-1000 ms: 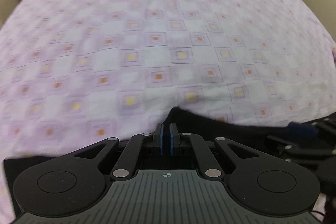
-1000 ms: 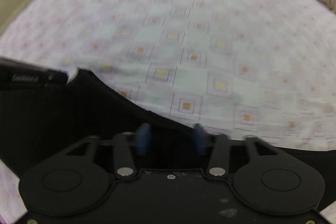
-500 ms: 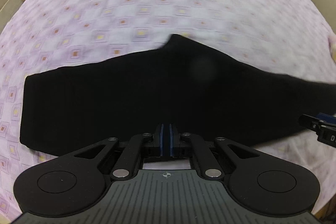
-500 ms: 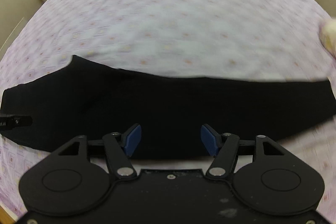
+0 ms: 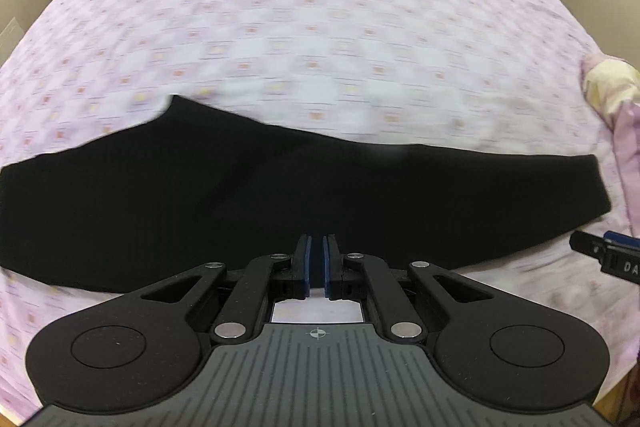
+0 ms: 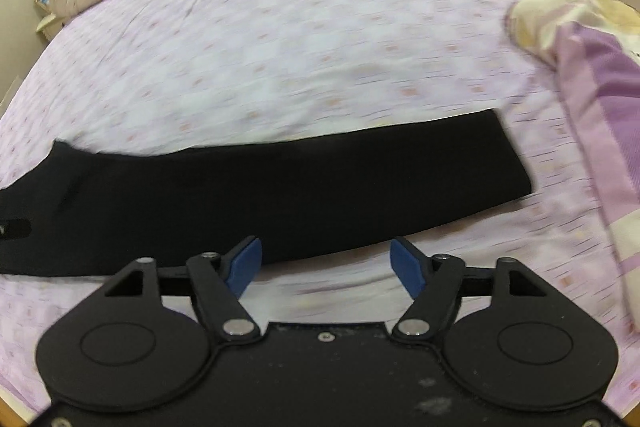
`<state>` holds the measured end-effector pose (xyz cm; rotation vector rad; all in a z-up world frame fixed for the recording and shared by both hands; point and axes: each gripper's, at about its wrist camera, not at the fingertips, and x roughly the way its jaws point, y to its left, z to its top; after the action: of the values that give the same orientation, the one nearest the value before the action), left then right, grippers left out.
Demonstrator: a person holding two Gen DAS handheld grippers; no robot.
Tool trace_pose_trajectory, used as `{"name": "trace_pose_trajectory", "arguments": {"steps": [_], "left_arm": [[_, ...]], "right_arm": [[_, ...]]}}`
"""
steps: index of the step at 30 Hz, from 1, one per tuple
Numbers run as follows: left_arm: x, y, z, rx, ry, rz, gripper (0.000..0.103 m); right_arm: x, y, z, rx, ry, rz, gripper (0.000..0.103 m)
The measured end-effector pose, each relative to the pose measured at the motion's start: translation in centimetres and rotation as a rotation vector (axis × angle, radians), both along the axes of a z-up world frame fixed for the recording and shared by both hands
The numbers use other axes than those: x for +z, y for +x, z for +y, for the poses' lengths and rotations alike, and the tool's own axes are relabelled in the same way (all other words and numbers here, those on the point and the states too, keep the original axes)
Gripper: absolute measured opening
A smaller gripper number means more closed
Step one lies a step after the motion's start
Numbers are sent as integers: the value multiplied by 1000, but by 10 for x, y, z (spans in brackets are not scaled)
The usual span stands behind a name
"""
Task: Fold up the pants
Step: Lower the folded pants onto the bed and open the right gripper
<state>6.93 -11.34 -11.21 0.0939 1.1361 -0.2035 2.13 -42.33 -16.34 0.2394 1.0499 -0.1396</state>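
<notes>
Pants [image 5: 248, 203] lie flat across the near side of the bed [image 5: 320, 39], one long black strip, apparently legs already stacked. Left gripper [image 5: 315, 267] nearly closed, empty; right gripper [image 6: 326, 267] has just been opening, empty. Crosswise folds probably remain.

Black pants [image 5: 280, 203] lie flat across the near part of a bed [image 5: 320, 27] covered in a pale lilac sheet with small square motifs. Folded lengthwise, one leg over the other, the garment forms a long dark band running from side to side. The wider end, at the left, shows a pointed peak along its far edge, where the cloth steps up from the narrower leg section. The right end finishes in a straight, squared-off hem. From the right wrist view, the pants [image 6: 280, 195] taper gently toward that hem, the fabric smooth, matte and largely free of wrinkles.
</notes>
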Motion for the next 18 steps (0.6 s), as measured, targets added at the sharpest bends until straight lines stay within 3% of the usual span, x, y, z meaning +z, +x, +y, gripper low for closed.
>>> {"name": "trace_pose_trajectory", "arguments": {"steps": [10, 18], "left_arm": [[-8, -13, -92, -53, 26, 4, 7], [-26, -1, -146, -135, 64, 26, 7]], "right_arm": [[-10, -2, -123, -61, 9, -30, 78], [-32, 24, -181, -70, 72, -21, 83]]}}
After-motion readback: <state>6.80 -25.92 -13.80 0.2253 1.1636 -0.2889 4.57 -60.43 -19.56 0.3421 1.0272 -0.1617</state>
